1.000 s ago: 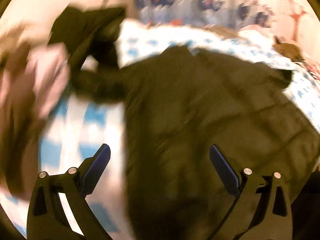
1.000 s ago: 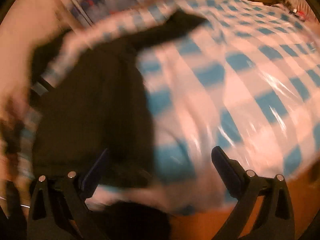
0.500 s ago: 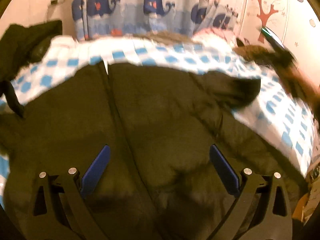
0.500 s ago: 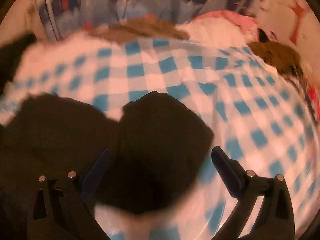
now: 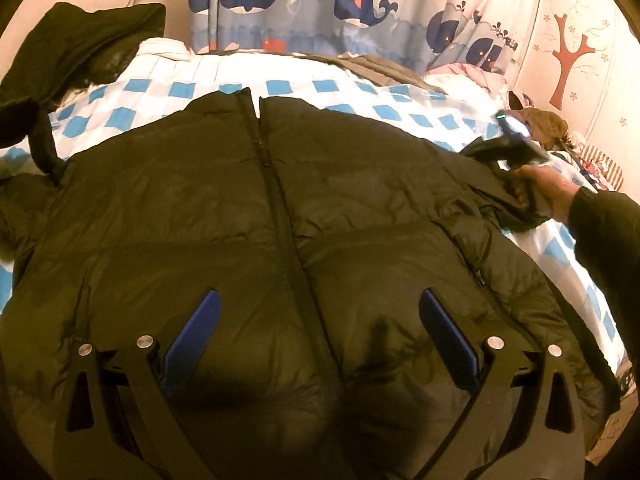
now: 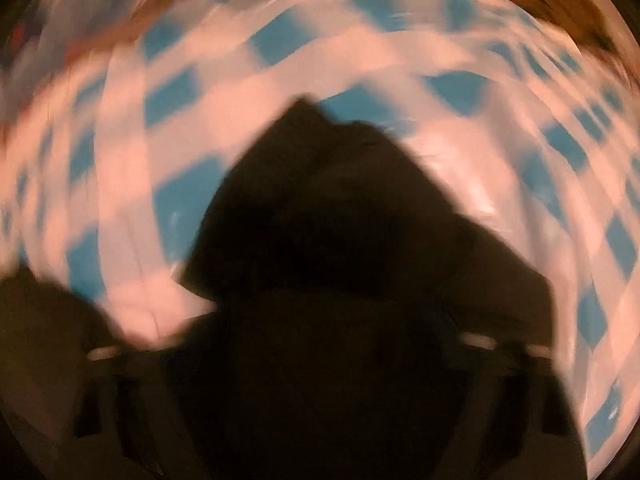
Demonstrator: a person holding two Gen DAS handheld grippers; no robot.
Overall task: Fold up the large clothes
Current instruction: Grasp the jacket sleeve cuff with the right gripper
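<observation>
A: Jacket (image 5: 280, 216) lies zipped and flat on the checked bed (image 5: 280, 87); the left tool (image 5: 320, 340) hovers wide over its near hem, holding nothing.

B: Right tool (image 6: 320, 360) has just been closing on the sleeve (image 6: 340, 216). Too blurred to judge the grip; slick fabric might slip.

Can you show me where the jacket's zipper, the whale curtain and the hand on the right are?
Zipper (image 5: 280, 200): left wrist view, midway down the jacket's front.
Whale curtain (image 5: 352, 8): left wrist view, on a whale's body.
Hand (image 5: 548, 186): left wrist view, on its back.
</observation>
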